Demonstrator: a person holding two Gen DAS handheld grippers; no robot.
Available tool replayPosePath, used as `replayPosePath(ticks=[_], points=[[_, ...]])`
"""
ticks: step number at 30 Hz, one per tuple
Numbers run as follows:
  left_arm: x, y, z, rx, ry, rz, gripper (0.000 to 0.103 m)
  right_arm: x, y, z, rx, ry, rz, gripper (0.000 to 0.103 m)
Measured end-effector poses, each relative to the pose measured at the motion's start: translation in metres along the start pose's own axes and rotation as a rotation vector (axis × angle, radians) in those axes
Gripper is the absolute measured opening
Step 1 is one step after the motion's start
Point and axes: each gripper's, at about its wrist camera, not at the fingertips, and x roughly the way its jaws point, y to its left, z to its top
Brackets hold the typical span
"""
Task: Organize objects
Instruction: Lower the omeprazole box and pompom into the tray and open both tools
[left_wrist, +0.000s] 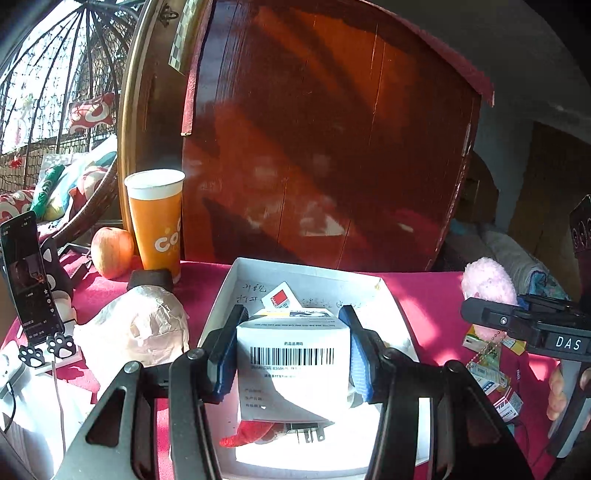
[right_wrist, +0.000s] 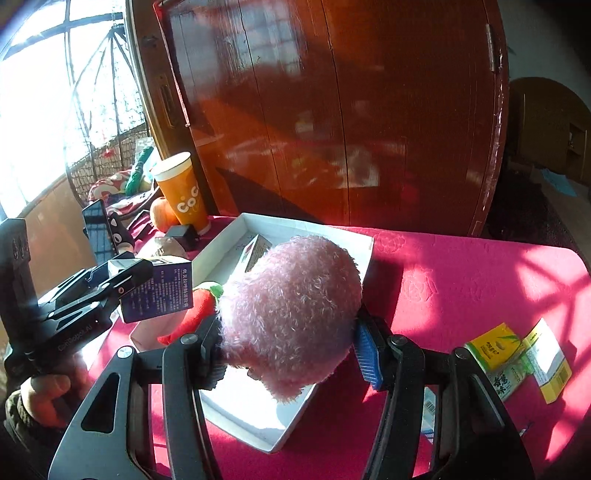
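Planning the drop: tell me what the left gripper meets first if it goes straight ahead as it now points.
Holding the medicine box, the left gripper would likely meet the white tray first: its floor or the small boxes inside. Depth is unclear.

A white carton (left_wrist: 293, 363) with a barcode face is held upright above the white tray (left_wrist: 221, 295), over a red plush (left_wrist: 245, 435) lying at the tray's 6 o'clock. A pink fluffy toy (right_wrist: 291, 314) is held over the tray's 3 o'clock rim. Small yellow-green boxes (right_wrist: 517, 354) lie on the cloth at 3 o'clock, well apart.
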Motion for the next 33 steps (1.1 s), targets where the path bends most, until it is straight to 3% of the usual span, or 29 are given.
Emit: replayPosePath(ticks=[10, 13, 14, 15, 17, 19, 21, 28, 33], points=[[0.041, 0.005, -0.01, -0.053, 0.071, 0.01, 0.051, 0.091, 0.005, 0.032, 0.068, 0.113, -0.014, 0.058], [0.041, 0.004, -0.011, -0.043, 0.053, 0.041, 0.052, 0.114, 0.005, 0.031, 0.089, 0.139, -0.002, 0.064], [0.041, 0.004, -0.011, -0.039, 0.055, 0.056, 0.057, 0.118, 0.005, 0.03, 0.09, 0.141, -0.007, 0.072], [0.042, 0.003, -0.01, -0.034, 0.059, 0.079, 0.08, 0.119, 0.006, 0.029, 0.094, 0.134, -0.013, 0.084], [0.039, 0.003, -0.011, -0.025, 0.037, 0.118, 0.103, 0.118, 0.008, 0.028, 0.095, 0.109, -0.025, 0.092], [0.036, 0.001, -0.011, -0.016, 0.013, 0.175, 0.103, 0.112, 0.008, 0.027, 0.09, 0.087, -0.038, 0.093], [0.032, 0.001, -0.012, -0.019, 0.005, 0.218, 0.103, 0.104, 0.006, 0.027, 0.098, 0.066, -0.047, 0.103], [0.016, -0.008, -0.015, -0.011, -0.008, 0.234, 0.103, 0.06, -0.009, 0.02, 0.177, -0.001, -0.001, 0.103], [-0.003, -0.022, -0.017, -0.017, -0.03, 0.207, 0.103, 0.016, -0.025, 0.009, 0.268, -0.046, 0.093, 0.103]])
